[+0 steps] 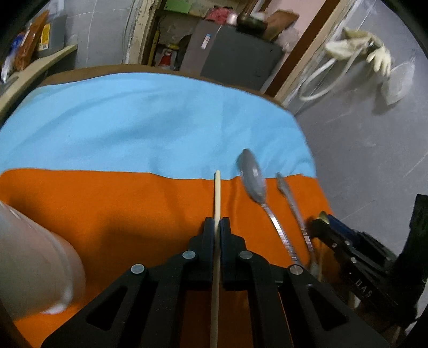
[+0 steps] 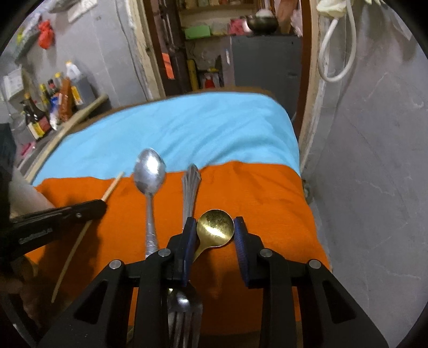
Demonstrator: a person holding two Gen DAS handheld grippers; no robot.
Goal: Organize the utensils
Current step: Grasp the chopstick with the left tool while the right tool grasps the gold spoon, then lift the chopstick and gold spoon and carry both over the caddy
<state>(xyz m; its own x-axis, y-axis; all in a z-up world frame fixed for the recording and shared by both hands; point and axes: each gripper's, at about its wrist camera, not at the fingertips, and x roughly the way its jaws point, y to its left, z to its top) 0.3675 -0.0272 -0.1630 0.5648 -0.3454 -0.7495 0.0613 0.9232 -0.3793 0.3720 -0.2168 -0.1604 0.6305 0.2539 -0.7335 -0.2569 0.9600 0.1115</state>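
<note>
The bench (image 2: 240, 92) is covered by a blue cloth (image 2: 187, 128) on its far half and an orange cloth (image 2: 267, 192) on its near half. Beyond the bench's far edge stands a dark grey cabinet (image 2: 264, 61) carrying a dark bowl (image 2: 260, 22), with cluttered shelves (image 2: 203, 32) just left of the cabinet, inside a wooden door frame (image 2: 152, 53). Left of the bench, a ledge (image 2: 77, 112) against the grey wall (image 2: 107, 48) holds bottles (image 2: 34, 117); right of the bench, a white hose (image 2: 337, 50) and pale gloves (image 1: 374, 53) hang on a grey wall.
</note>
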